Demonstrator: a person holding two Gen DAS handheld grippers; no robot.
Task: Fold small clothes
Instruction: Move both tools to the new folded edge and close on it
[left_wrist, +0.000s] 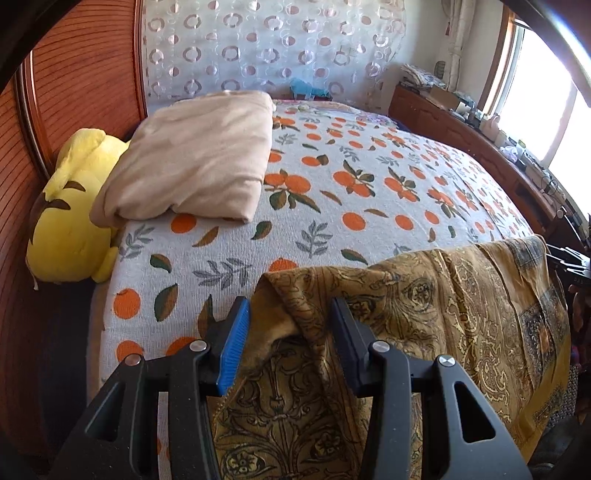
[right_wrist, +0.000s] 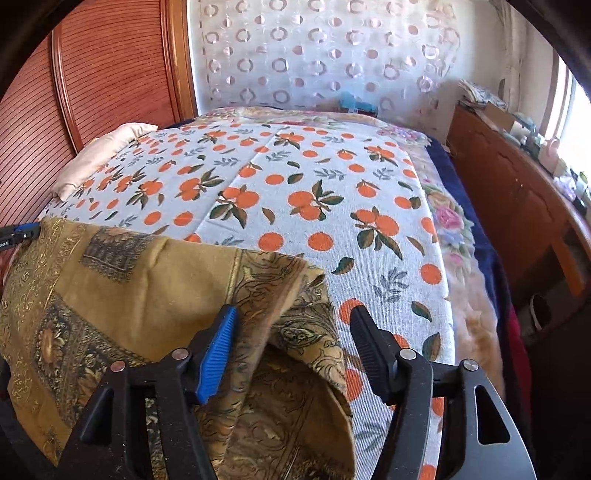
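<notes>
Left tool (left_wrist: 288, 325) gripping garment (left_wrist: 424, 306), orange-print bedspread (left_wrist: 332, 221)

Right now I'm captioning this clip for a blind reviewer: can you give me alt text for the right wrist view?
The right gripper stands open over a corner of a mustard paisley-patterned garment, a raised fold between its jaws. The garment lies at the near edge of a bed covered in an orange-fruit print. A beige pillow lies by the wooden headboard.
</notes>
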